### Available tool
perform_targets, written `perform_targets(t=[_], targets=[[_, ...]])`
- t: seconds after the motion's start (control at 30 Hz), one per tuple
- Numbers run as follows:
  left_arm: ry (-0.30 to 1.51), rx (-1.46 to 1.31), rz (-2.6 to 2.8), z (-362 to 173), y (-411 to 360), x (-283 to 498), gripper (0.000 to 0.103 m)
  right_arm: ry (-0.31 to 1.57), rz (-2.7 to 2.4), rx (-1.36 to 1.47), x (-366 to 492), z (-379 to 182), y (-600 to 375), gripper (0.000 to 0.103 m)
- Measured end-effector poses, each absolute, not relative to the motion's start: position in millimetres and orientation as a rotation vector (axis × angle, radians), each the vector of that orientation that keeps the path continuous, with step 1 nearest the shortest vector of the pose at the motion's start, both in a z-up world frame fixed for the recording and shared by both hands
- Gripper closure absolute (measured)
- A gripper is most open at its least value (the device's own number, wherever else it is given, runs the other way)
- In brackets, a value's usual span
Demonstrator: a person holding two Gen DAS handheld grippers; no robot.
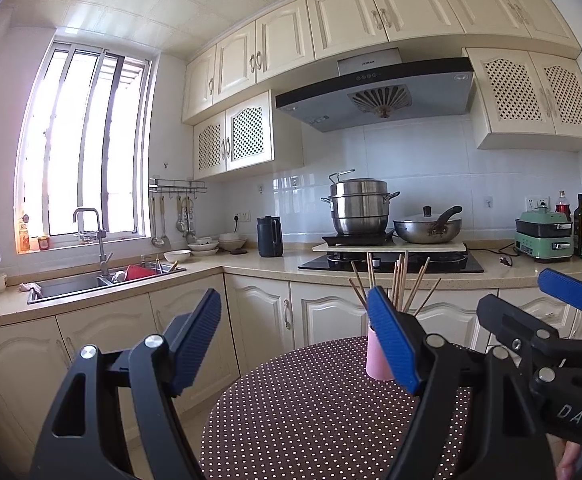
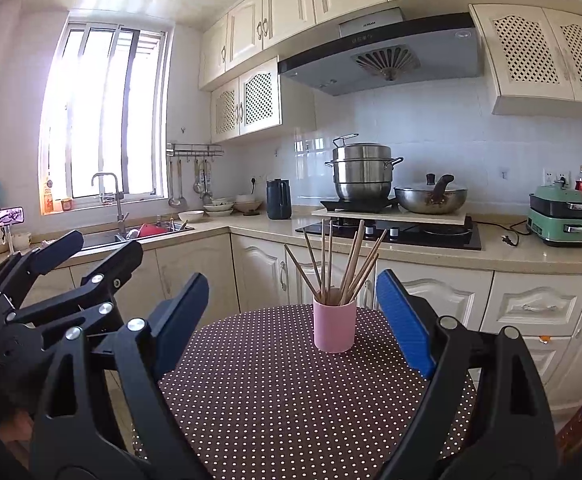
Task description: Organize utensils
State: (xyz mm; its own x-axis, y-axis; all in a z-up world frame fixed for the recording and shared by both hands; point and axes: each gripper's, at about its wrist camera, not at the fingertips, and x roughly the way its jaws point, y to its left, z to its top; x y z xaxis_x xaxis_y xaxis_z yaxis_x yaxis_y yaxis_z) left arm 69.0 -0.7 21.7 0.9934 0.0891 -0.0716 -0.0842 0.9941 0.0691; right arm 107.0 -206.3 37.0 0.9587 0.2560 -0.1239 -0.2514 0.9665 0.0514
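Observation:
A pink cup (image 2: 334, 327) stands upright on a round table with a brown dotted cloth (image 2: 283, 404). Several wooden chopsticks (image 2: 343, 264) stand in the cup, fanned out. My right gripper (image 2: 291, 324) is open and empty, held above the table in front of the cup. In the left wrist view the cup (image 1: 377, 356) is partly hidden behind the right finger of my left gripper (image 1: 295, 340), which is open and empty. The chopsticks (image 1: 397, 284) show above that finger. Each gripper also shows in the other's view, my right one (image 1: 531, 312) and my left one (image 2: 87, 256).
Kitchen counter (image 2: 431, 254) runs behind the table, with a hob, a steel steamer pot (image 2: 363, 174) and a wok (image 2: 431, 198). A sink (image 2: 147, 232) with dishes sits under the window at left. A green appliance (image 2: 559, 220) and bottles stand at right.

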Motion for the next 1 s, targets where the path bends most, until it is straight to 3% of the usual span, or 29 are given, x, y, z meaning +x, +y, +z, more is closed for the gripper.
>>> perform_targets(t=[0.57,1.0], targets=[[0.400,0.059,0.058,-61.3,-2.7,196.5,0.029,0.432,0.251,0.060,222.3,-36.6,-213.4,0.017],[0.378,0.056,0.095,-69.0,5.3,220.1,0.029,0.442,0.248,0.075,240.3,-45.5,-209.9,0.017]])
